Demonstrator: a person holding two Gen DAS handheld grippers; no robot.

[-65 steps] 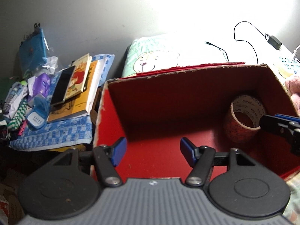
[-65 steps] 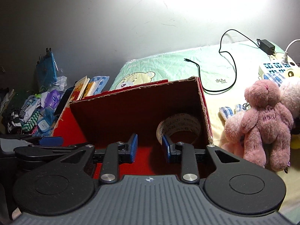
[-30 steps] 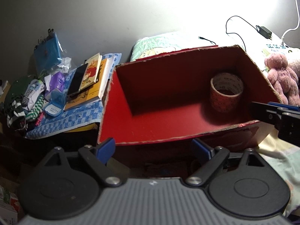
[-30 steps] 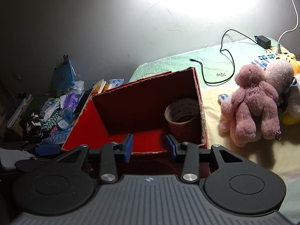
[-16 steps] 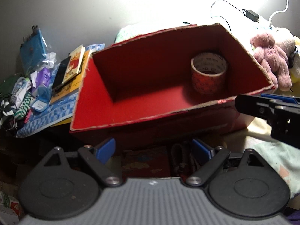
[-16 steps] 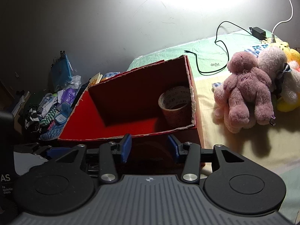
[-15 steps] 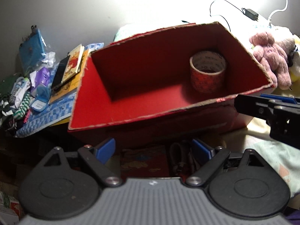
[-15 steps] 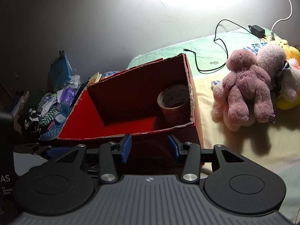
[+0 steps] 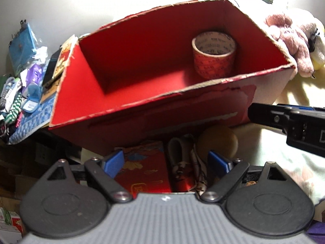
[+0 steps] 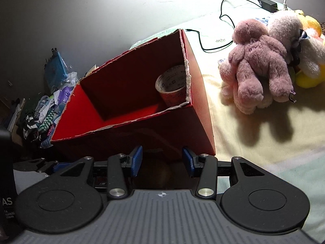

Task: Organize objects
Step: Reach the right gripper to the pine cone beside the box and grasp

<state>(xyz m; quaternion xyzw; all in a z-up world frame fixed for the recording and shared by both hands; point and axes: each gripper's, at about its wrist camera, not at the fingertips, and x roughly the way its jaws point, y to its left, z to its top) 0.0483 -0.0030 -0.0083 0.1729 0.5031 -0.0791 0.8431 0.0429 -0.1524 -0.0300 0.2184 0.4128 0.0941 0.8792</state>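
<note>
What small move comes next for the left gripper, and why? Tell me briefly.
Probably ease the left gripper down onto the red packet directly ahead of it. Both grippers are open and hold nothing, the red box holds only a tape roll, and the packet lies loose in front of the box.

the box (image 9: 142, 93) is red inside and out, its torn rims pale. the tape roll (image 9: 213, 59) in it is reddish with small print, whitish within. both claws have black arms and blue pads (image 10: 136, 160). the teddy (image 10: 258, 61) is dusty pink, beside a yellow plush (image 10: 308, 77). a blue checked cloth (image 9: 30, 120) lies at the left, with green-and-white striped socks (image 9: 14, 105) on it.
</note>
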